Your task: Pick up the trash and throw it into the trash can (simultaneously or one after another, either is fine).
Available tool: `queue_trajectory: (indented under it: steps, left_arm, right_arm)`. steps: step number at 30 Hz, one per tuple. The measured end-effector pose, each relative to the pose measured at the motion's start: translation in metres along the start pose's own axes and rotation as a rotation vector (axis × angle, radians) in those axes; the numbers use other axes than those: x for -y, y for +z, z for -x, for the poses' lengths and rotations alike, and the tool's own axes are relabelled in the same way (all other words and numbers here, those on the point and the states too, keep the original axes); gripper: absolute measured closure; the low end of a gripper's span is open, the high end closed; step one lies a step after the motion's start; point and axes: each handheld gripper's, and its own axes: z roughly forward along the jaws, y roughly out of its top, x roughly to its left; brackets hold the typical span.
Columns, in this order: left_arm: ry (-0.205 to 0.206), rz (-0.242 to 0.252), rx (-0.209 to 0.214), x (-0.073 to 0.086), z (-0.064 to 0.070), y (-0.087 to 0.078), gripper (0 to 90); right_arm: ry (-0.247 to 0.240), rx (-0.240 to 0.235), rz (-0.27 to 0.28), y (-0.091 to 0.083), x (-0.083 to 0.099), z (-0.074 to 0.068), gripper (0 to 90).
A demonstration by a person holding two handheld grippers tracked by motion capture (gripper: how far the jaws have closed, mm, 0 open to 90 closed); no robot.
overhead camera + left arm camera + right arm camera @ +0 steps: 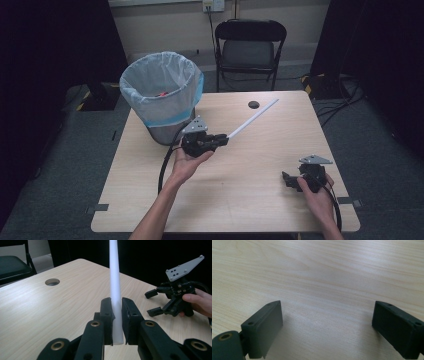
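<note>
While the lined trash bin (pixel 162 95) stood at the table's (pixel 240 200) far left corner, the left gripper (pixel 220 140) was positioned just beside it, toward the table's middle. Its jaws were clamped on the near end of a long white rod (pixel 253 119). The rod extended diagonally away to the right, toward the round cable hole (pixel 254 104) near the far edge; whether its far end touched the tabletop could not be determined. In the left gripper view, the rod (pixel 115 287) sat squarely between both pads. Near the right edge, the right gripper (pixel 289 181) rested low over bare wood, well apart from the rod, jaws spread wide and holding nothing.
</note>
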Motion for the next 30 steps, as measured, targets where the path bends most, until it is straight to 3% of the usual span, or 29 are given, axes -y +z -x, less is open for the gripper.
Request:
queue_trajectory:
  steps: [16, 30]
  left_arm:
    - [0.018, 0.051, 0.021, -0.016, -0.005, -0.021, 80.2]
    - [0.041, 0.094, -0.010, -0.043, -0.008, -0.042, 80.2]
  right_arm:
    - [0.001, 0.001, -0.001, 0.000, 0.000, 0.000, 8.8]
    - [0.001, 0.000, -0.001, 0.000, 0.000, 0.000, 8.8]
